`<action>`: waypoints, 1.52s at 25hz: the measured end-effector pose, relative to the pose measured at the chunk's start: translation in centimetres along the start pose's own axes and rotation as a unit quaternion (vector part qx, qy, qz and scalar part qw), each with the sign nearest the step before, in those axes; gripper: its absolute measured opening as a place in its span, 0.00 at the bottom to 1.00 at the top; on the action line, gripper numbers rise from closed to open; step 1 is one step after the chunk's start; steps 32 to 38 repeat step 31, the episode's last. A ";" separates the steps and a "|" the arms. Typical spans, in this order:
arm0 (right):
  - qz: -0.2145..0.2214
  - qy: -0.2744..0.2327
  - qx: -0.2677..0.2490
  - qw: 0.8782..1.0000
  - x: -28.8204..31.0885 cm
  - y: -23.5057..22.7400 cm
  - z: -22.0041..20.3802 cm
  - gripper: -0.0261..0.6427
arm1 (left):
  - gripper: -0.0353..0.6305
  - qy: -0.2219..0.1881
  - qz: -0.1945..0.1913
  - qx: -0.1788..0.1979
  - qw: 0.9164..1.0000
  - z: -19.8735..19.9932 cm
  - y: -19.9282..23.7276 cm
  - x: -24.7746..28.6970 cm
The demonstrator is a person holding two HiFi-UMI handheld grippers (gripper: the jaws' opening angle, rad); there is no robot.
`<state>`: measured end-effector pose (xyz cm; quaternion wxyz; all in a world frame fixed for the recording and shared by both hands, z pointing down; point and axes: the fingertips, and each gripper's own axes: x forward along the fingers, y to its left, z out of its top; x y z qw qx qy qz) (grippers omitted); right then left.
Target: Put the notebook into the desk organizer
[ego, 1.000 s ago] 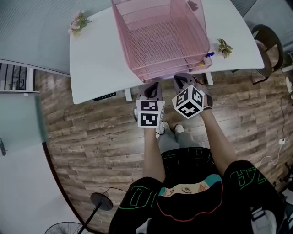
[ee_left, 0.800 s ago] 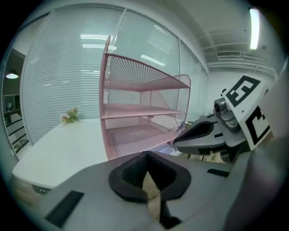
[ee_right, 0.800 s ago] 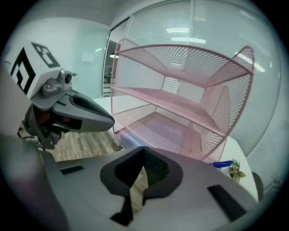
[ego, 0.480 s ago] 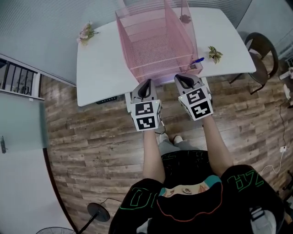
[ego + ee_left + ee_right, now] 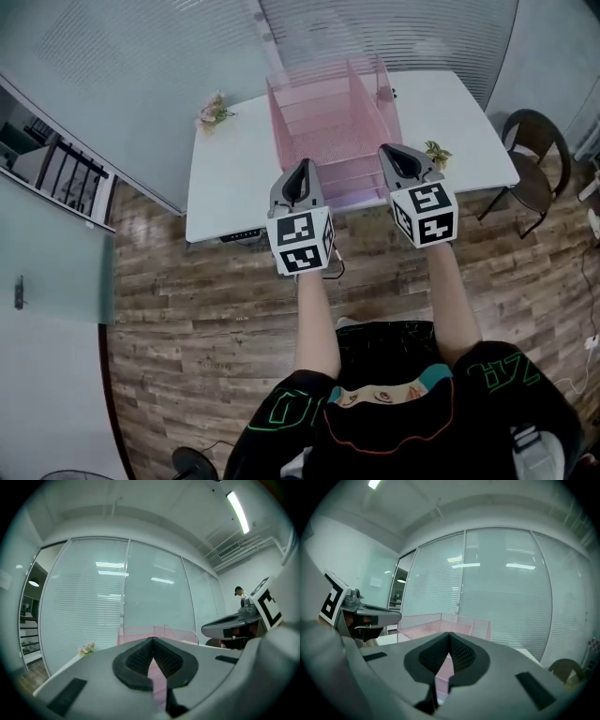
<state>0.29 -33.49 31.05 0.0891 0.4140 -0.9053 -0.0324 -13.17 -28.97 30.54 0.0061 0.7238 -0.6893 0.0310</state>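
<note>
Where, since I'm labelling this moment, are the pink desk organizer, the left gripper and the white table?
desk organizer [image 5: 323,108], head view, on its pink mesh.
left gripper [image 5: 301,169], head view, at its shut tips.
white table [image 5: 234,178], head view, on the bare top left of the organizer.

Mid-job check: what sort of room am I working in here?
Probably an office: a white desk carrying a pink mesh organizer, frosted glass walls behind it, and a strip light on the ceiling.
</note>
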 end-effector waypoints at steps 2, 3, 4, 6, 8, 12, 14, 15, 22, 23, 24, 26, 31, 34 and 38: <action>-0.014 -0.017 0.006 1.000 -0.7 -0.9 1.4 0.04 | 0.05 -0.022 0.019 0.000 1.000 1.6 0.4 -0.4; -0.018 -0.025 0.010 0.999 -1.0 -1.3 2.0 0.04 | 0.05 -0.031 0.028 -0.001 0.999 2.1 0.6 -0.5; -0.020 -0.032 0.013 0.999 -1.3 -1.6 2.4 0.04 | 0.05 -0.038 0.036 -0.004 0.999 2.5 0.8 -0.7; -0.022 -0.035 0.012 0.999 -1.7 -1.9 2.6 0.04 | 0.05 -0.046 0.045 -0.011 0.998 2.7 1.0 -0.9; -0.023 -0.034 0.013 0.999 -1.9 -2.1 2.3 0.04 | 0.05 -0.053 0.045 -0.016 0.997 2.8 0.9 -1.1; -0.021 -0.042 0.016 0.999 -2.1 -2.4 2.7 0.04 | 0.05 -0.061 0.041 -0.019 0.997 3.1 0.6 -1.2; -0.019 -0.045 0.014 0.999 -2.1 -2.3 2.8 0.04 | 0.05 -0.059 0.042 -0.018 0.997 2.9 0.6 -1.1; -0.018 -0.047 0.013 0.999 -2.1 -2.3 2.8 0.04 | 0.05 -0.057 0.044 -0.017 0.997 2.7 0.6 -1.1; -0.005 -0.047 -0.002 0.999 -2.1 -1.6 2.6 0.04 | 0.05 -0.059 0.044 -0.029 0.997 1.7 0.5 -1.2; -0.004 -0.047 -0.003 0.999 -2.2 -1.6 2.5 0.04 | 0.05 -0.060 0.043 -0.031 0.997 1.6 0.4 -1.1; -0.004 -0.047 -0.004 0.999 -2.2 -1.7 2.5 0.04 | 0.05 -0.061 0.041 -0.032 0.997 1.5 0.1 -1.0; -0.005 -0.048 -0.004 0.999 -2.4 -2.0 2.4 0.04 | 0.05 -0.060 0.034 -0.034 0.997 1.2 -0.4 -0.8; -0.003 -0.055 -0.007 0.998 -2.5 -2.2 2.6 0.04 | 0.05 -0.055 0.026 -0.028 0.998 0.8 -1.2 -0.5; -0.003 -0.055 -0.007 0.998 -2.5 -2.2 2.6 0.04 | 0.05 -0.055 0.026 -0.028 0.998 0.8 -1.2 -0.5; -0.003 -0.055 -0.007 0.998 -2.5 -2.2 2.6 0.04 | 0.05 -0.055 0.026 -0.028 0.998 0.8 -1.2 -0.5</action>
